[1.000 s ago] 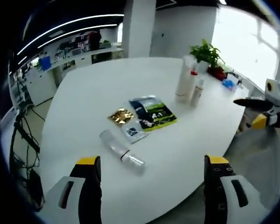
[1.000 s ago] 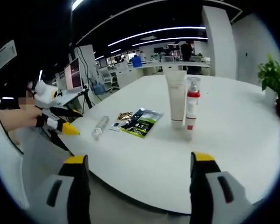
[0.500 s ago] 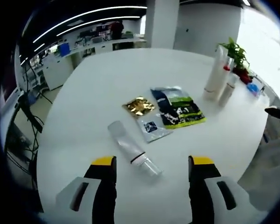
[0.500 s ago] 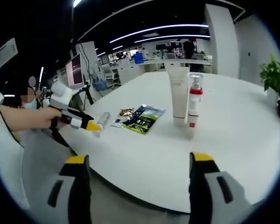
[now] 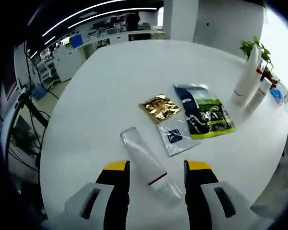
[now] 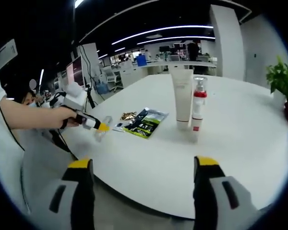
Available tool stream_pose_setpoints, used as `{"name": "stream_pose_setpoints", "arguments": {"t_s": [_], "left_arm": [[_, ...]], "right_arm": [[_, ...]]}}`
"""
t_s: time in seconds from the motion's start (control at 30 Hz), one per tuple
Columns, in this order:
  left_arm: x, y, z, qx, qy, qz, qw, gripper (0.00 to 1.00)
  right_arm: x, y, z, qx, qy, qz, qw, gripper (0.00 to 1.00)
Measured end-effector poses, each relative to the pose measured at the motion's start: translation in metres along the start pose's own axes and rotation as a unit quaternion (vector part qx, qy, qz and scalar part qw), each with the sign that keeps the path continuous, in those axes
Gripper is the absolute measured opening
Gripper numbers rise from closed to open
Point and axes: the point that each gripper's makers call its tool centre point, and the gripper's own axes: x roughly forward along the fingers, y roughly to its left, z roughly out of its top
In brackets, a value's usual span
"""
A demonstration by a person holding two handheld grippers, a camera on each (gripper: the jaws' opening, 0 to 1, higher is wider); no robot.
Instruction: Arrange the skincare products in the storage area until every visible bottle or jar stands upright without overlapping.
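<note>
On the white tabletop [image 5: 101,96], the left tool [image 5: 152,175] sits half-spread astride the lying clear tube [image 5: 146,160]; the right tool [image 6: 140,167] hovers wide, holding nothing.

Lots of shiny plastic on a smooth white table [image 5: 96,86]

The lying tube [image 5: 146,163] is clear glossy plastic, the gold sachet [image 5: 159,106] crinkly metallic foil, the green pouch [image 5: 205,115] glossy film, and the tall white tube [image 6: 183,98] looks matt.

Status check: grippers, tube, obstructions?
Left gripper open, straddling the lying tube. Right gripper open, off the table. Sachets beside tube.
</note>
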Motion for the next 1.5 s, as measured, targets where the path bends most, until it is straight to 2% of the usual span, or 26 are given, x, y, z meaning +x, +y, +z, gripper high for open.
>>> {"name": "stream_pose_setpoints", "arguments": {"t_s": [0.23, 0.4, 0.7, 0.87, 1.27, 1.5], "left_arm": [[0.007, 0.002, -0.011, 0.008, 0.031, 0.015, 0.9994, 0.31], [0.008, 0.006, -0.013, 0.009, 0.028, 0.023, 0.9993, 0.18], [0.006, 0.013, -0.013, -0.010, 0.021, 0.021, 0.9995, 0.17], [0.003, 0.010, -0.013, -0.027, 0.014, 0.004, 0.9995, 0.17], [-0.019, -0.009, -0.008, -0.001, -0.018, -0.052, 0.9985, 0.17], [-0.032, -0.024, 0.002, -0.003, -0.045, -0.088, 0.9951, 0.17]], "right_arm": [[0.000, -0.002, 0.001, 0.002, -0.002, -0.003, 1.0000, 0.85], [0.000, -0.001, 0.000, 0.001, 0.001, -0.001, 1.0000, 0.85], [0.000, 0.000, -0.001, 0.001, 0.003, 0.000, 1.0000, 0.85], [0.000, 0.000, -0.001, 0.000, 0.004, 0.000, 1.0000, 0.85], [0.001, 0.002, -0.002, -0.005, 0.006, 0.005, 1.0000, 0.85], [0.001, 0.004, -0.001, -0.005, 0.005, 0.009, 0.9999, 0.85]]}}
